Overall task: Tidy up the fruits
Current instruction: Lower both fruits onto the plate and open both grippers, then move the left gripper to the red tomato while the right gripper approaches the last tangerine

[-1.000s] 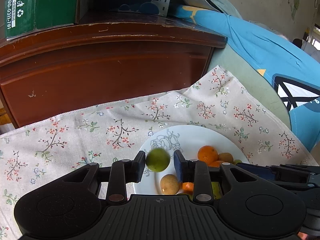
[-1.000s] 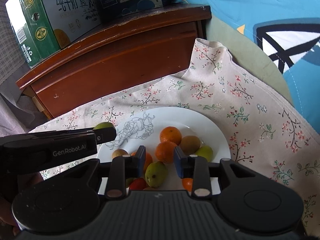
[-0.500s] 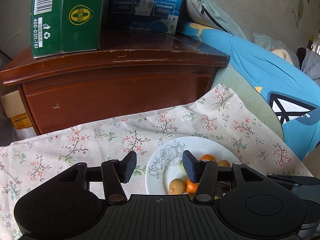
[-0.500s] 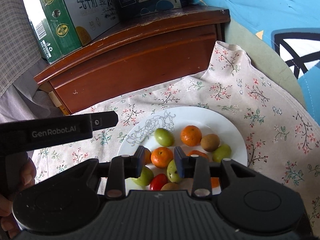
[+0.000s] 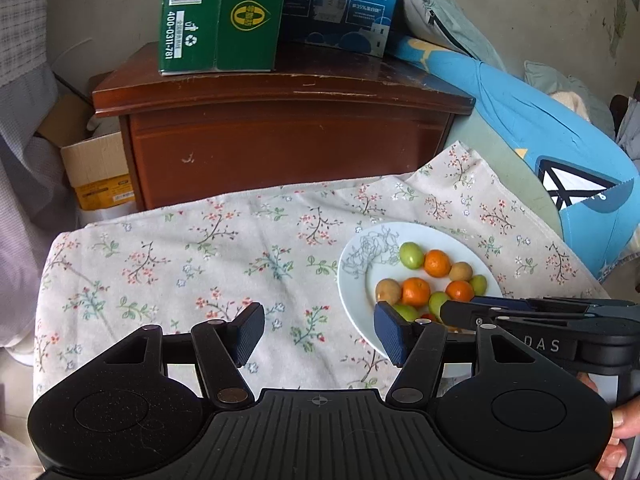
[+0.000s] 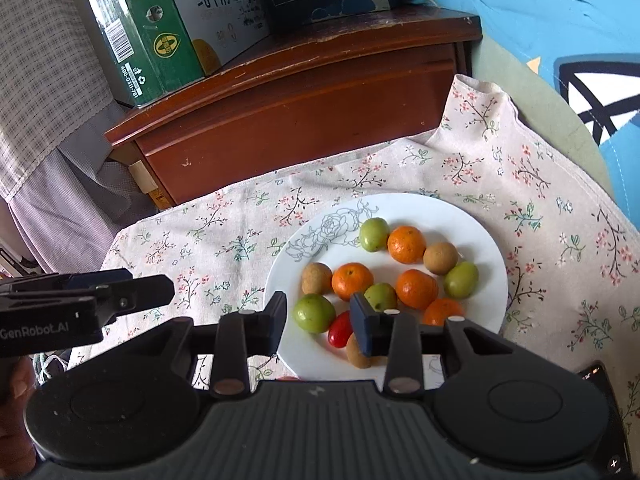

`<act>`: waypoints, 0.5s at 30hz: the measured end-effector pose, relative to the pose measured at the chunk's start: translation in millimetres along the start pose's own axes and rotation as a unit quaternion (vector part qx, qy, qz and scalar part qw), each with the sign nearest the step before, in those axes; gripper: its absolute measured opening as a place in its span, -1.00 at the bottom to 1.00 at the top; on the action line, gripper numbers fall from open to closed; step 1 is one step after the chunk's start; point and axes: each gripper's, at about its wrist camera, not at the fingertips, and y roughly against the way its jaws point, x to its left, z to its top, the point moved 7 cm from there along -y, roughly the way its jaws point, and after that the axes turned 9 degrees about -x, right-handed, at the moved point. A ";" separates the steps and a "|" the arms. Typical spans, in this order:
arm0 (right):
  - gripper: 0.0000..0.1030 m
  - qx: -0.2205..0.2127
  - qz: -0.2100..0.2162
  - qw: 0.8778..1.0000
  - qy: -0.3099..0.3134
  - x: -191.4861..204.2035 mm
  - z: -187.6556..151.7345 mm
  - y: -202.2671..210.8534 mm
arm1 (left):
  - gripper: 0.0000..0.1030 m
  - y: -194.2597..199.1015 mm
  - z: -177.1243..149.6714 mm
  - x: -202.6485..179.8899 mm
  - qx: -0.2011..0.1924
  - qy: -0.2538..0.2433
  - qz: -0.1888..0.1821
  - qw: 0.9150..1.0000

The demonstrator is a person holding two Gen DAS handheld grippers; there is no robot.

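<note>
A white plate with a rose drawing sits on a floral cloth. It holds several oranges, green fruits, brown fruits and one red fruit. My right gripper is open and empty, hovering over the plate's near edge above a green fruit. My left gripper is wide open and empty, above the cloth left of the plate. The green fruit I let go lies at the plate's far side.
A dark wooden cabinet stands behind the cloth, with a green carton and a blue carton on top. A blue bag lies to the right. A cardboard box sits at the left.
My left gripper opened, let the green fruit go onto the plate, then drew back up and to the left. My right gripper also rose and pulled back from the plate.
</note>
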 end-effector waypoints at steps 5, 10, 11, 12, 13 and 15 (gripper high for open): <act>-0.29 0.014 0.009 1.000 0.012 10.2 -14.5 4.0 | 0.17 13.4 -18.9 3.4 0.015 0.010 -0.003 1.000; -0.29 0.031 0.022 0.999 0.013 18.2 -30.6 9.8 | 0.17 20.3 -37.1 1.2 0.032 -0.005 0.003 0.999; -0.29 0.035 0.025 0.999 0.012 19.2 -34.0 10.9 | 0.17 20.4 -40.1 0.5 0.036 -0.007 0.003 0.999; -0.29 0.038 0.027 0.999 0.013 20.0 -37.3 11.5 | 0.17 20.1 -44.7 -0.6 0.042 -0.009 0.002 0.999; -0.29 0.043 0.027 0.999 0.015 21.0 -41.2 11.4 | 0.17 19.7 -48.2 -1.7 0.048 -0.011 0.001 0.999; -0.28 0.050 0.025 0.998 0.018 22.5 -46.9 11.2 | 0.17 19.0 -55.8 -4.4 0.060 -0.020 -0.001 0.998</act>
